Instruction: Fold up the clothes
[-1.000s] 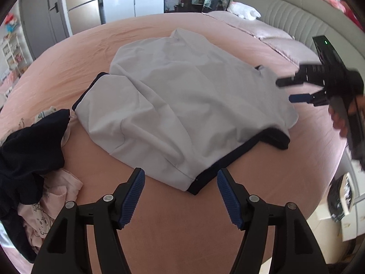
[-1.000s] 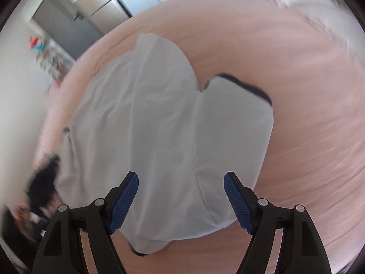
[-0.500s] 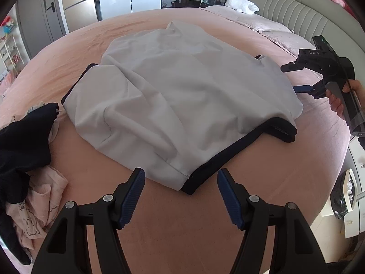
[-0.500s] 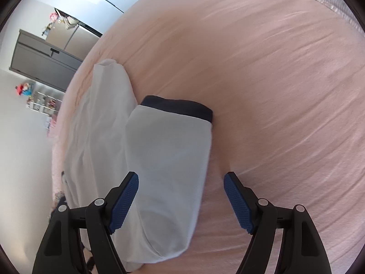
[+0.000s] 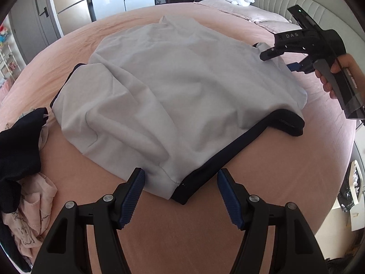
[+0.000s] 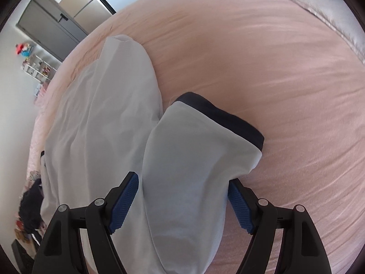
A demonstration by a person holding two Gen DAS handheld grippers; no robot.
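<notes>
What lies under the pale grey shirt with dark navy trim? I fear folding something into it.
Around the pale grey shirt with dark navy trim only the pink bedsheet shows. The shirt lies rumpled and covers whatever is beneath its middle, so that cannot be seen.

Your left gripper [image 5: 180, 183] hung open over shirt [image 5: 182, 96] hem corner; right gripper [image 5: 282, 60] hovered at far sleeve.
</notes>
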